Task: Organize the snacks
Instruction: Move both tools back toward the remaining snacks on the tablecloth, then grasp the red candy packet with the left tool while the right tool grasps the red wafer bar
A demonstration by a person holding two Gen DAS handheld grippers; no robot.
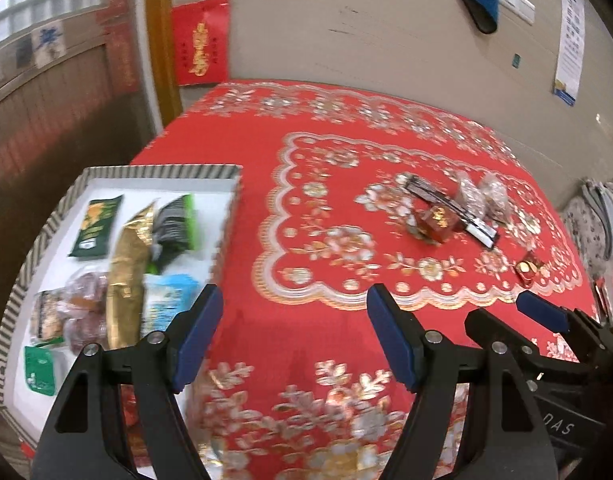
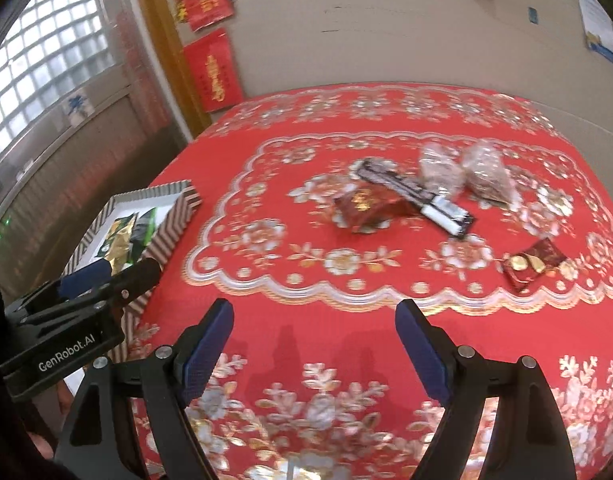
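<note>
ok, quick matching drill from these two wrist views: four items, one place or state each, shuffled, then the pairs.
Items:
1. gold packet
2. black-and-white bar
3. two clear bags
4. left hand-held gripper

Place or state:
A. on the red tablecloth, farthest back near the wall
B. open, nothing between its fingers
C. inside the striped box
D. leaning across the red foil packet

Pairs: 1-C, 2-D, 3-A, 4-B
</note>
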